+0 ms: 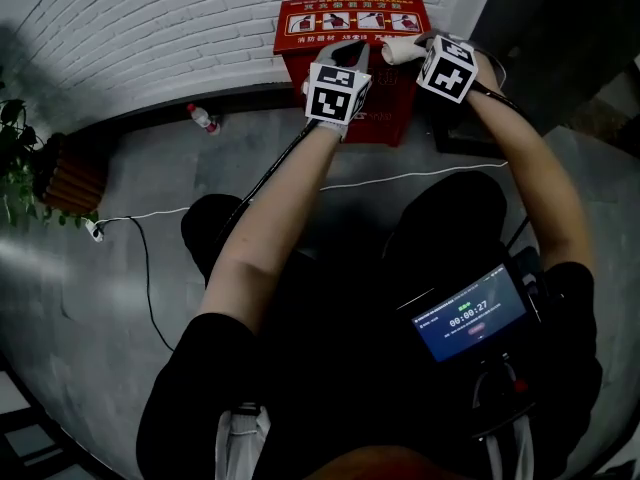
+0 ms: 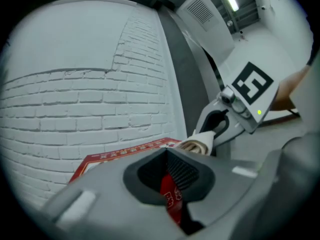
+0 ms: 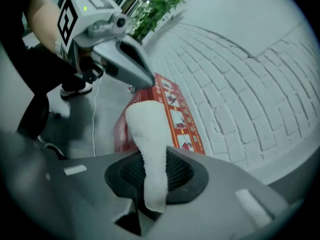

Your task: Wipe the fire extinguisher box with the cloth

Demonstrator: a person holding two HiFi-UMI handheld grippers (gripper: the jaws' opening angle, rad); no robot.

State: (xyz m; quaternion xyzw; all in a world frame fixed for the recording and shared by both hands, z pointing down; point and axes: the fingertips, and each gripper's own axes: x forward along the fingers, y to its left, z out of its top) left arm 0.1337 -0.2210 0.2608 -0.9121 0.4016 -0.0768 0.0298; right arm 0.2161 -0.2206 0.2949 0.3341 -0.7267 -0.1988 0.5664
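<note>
While the right claw (image 3: 152, 176) is clamped tight on the cloth (image 3: 146, 134), wiping looks about to start rather than under way; that is a judgement only. The cloth is white and folded thick. It sticks out ahead of the jaws, with its free end over the lid of the fire extinguisher box (image 3: 176, 115). Whether it touches the lid, no view settles.

Left claw (image 2: 172, 176): jaws drawn narrow with a slim slit between them and nothing gripped. Red of the box shows through the slit. This claw sits just beside the right claw, on that claw's left, with its tip toward the box's front upper edge.

Box: red and low, ahead of and below both claws, with its back against the white brick wall (image 1: 150, 28). Printed instruction panels run along the lid.

Next move, as I read it: lower the right claw until the cloth presses flat on the lid, then drag it along the lid and back. The left claw should either steady the box or pull clear of the stroke.

Containers: the box lid is down, so its contents are not visible. One plastic bottle (image 1: 202, 118) lies on the floor well to the left of the left claw, near the wall. Its contents cannot be made out.
</note>
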